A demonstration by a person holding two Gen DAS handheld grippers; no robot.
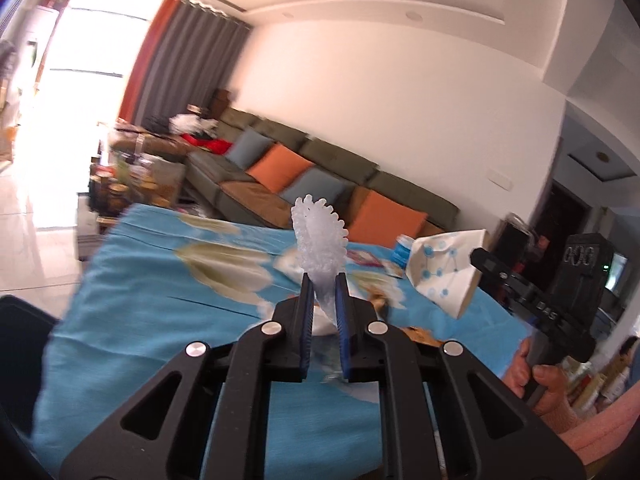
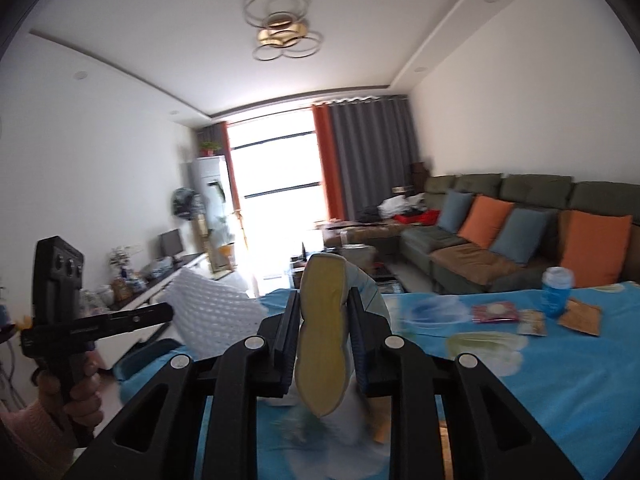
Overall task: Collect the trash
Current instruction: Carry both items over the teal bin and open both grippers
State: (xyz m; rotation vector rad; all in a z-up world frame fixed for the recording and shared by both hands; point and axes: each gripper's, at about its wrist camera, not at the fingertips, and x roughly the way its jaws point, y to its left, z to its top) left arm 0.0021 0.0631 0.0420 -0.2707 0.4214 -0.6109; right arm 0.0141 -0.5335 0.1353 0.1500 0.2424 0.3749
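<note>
While both tools hang above the table (image 1: 132,320) draped in a blue cloth with pale flower prints, each has a piece of trash clamped in it. The left hand-held gripper (image 1: 323,280) has its blue-padded jaws closed on a crumpled sheet of white bubble wrap (image 1: 318,240), which stands up out of the jaws clear of the cloth; the right wrist view shows the same sheet (image 2: 212,312) fanned out beyond that tool's tip. The right hand-held gripper (image 2: 324,300) is squeezed on a flattened white paper cup with a blue dot-and-line pattern (image 1: 444,268), its yellowish inside (image 2: 322,340) facing the right wrist camera, and the cup too is off the table. A hand (image 1: 540,384) in a pink sleeve grips the right tool's black handle, and another hand (image 2: 80,396) grips the left one.

Farther along the cloth stand a small blue plastic bottle (image 2: 556,292) and, near it, a red-and-white flat wrapper (image 2: 494,312) and a brown paper packet (image 2: 580,316). Beyond the table runs an olive-green sofa (image 2: 460,240) with orange and blue cushions.
</note>
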